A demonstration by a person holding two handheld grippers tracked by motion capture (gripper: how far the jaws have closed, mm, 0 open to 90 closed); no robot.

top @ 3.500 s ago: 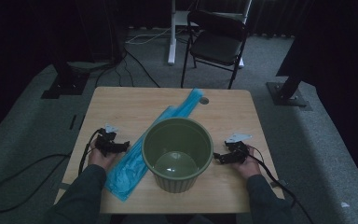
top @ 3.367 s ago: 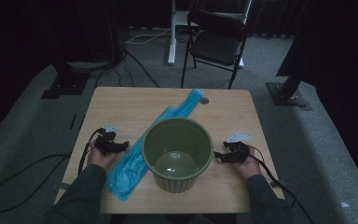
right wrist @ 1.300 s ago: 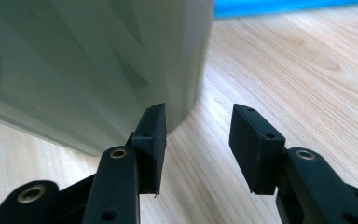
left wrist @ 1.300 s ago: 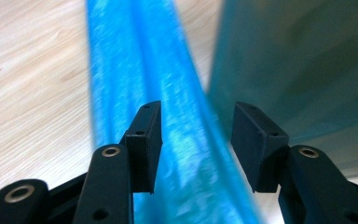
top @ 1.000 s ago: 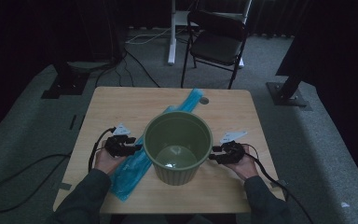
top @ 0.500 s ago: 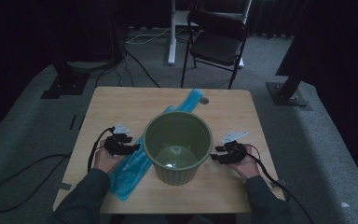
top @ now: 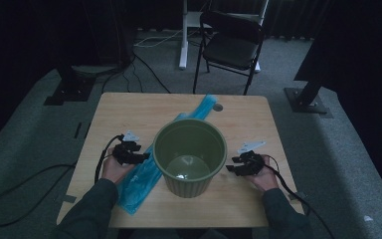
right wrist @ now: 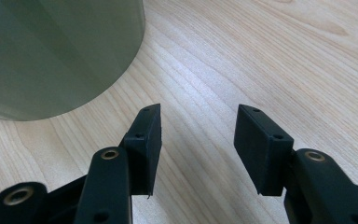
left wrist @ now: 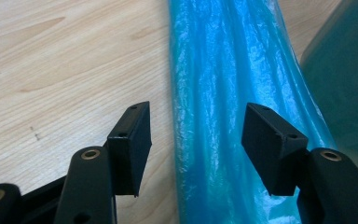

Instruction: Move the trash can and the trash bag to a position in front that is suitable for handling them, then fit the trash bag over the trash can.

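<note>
A ribbed green bucket (top: pixel 190 154) stands upright at the middle of the wooden table (top: pixel 129 109). A long blue plastic bag (top: pixel 138 181) lies flat under its left side and runs diagonally to the far edge. My left gripper (top: pixel 142 157) is just left of the bucket. Its jaws have just been opening and stand apart over the blue bag (left wrist: pixel 223 70) without pressing it. My left gripper (left wrist: pixel 196 109) has the bucket's wall (left wrist: pixel 349 70) at its right. My right gripper (top: pixel 230 169) is beside the bucket's right side. Its jaws have also just been opening. My right gripper (right wrist: pixel 199 109) has only bare table between its pads, and the bucket (right wrist: pixel 60 51) is off to its left.
A black folding chair (top: pixel 231 47) stands on the carpet beyond the table's far edge. Dark stand bases (top: pixel 64 92) (top: pixel 308 102) and cables (top: pixel 25 179) lie on the floor at both sides. A small round disc (top: pixel 218 107) sits by the bag's far end.
Between the oldest frames and a second ago the bucket shifted slightly away from the person. Since then the right gripper has drawn back a little from the bucket's side.
</note>
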